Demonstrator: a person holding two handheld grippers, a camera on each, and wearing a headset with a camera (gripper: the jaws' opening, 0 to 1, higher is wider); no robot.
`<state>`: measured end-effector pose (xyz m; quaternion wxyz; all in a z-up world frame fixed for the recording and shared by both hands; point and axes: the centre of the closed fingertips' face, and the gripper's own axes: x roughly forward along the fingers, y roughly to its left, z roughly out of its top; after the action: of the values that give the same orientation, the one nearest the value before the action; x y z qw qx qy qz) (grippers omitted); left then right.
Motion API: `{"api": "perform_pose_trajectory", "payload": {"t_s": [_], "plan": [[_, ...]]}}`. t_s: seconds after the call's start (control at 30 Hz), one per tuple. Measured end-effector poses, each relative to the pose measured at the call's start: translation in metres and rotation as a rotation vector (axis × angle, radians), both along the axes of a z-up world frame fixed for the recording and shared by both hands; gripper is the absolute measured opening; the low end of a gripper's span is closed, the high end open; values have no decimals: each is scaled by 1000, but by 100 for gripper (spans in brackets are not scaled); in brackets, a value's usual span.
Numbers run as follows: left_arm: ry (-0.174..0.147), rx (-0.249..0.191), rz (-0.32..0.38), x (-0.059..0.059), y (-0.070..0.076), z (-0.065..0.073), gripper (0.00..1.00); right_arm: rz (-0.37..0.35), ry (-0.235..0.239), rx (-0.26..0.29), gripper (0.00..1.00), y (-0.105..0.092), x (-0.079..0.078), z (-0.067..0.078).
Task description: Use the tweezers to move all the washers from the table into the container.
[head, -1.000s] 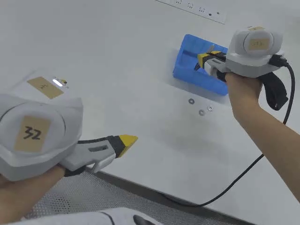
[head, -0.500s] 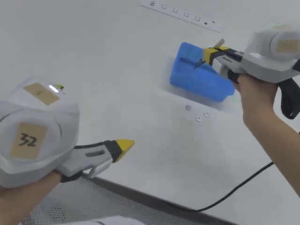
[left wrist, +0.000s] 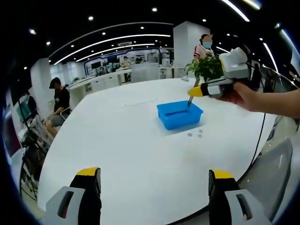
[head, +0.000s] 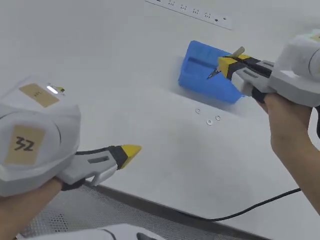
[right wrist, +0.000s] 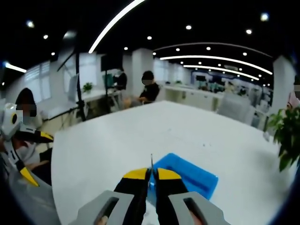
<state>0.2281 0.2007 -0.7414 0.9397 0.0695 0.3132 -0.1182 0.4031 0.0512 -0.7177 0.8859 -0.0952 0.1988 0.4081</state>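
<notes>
The blue container (head: 200,67) stands at the far middle of the white table (head: 125,90). Three small washers (head: 209,122) lie on the table just in front of it. My right gripper (head: 226,65) hovers above the container's right end, shut on thin tweezers (head: 214,74) whose tip points down and left over the container. In the right gripper view the tweezers (right wrist: 151,163) stick out between the closed yellow jaws above the container (right wrist: 192,176). My left gripper (head: 125,157) sits open near the table's front edge, holding nothing. In the left gripper view the washers (left wrist: 199,136) lie before the container (left wrist: 179,114).
A power strip (head: 192,11) lies along the far edge. A black cable (head: 250,207) trails from the right gripper across the front right of the table. A mesh chair seat (head: 90,210) shows below the front edge. People sit at desks in the background.
The head camera has shifted. Relative to the container, my right gripper with the tweezers has drawn back to the right and a little higher. The left gripper stays put.
</notes>
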Motion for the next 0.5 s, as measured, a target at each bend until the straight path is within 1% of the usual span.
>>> {"api": "perform_pose_trajectory", "payload": {"t_s": [0.13,0.17,0.2,0.23,0.33,0.47,0.5], "plan": [[-1,-2,-2,0,-2,1,98,4,20,-29,2,-3,-11,-14],[1,-1,-2,-1,-2,0,98,4,22,-31,2,-3,-12,-16],[2,0,-3,-1,-2,0,98,4,40,-33,2,-4,-14,-22],[2,2,-3,-1,-2,0,98,3,52,-34,2,-4,-16,-26],[5,-1,-2,-2,-2,-1,98,1,61,-47,2,-5,-17,-35],[7,4,-2,-2,-2,-1,97,0,91,-53,2,-5,-18,-48],[7,4,-2,-2,-2,-1,97,-1,106,-58,2,-5,-18,-53]]}}
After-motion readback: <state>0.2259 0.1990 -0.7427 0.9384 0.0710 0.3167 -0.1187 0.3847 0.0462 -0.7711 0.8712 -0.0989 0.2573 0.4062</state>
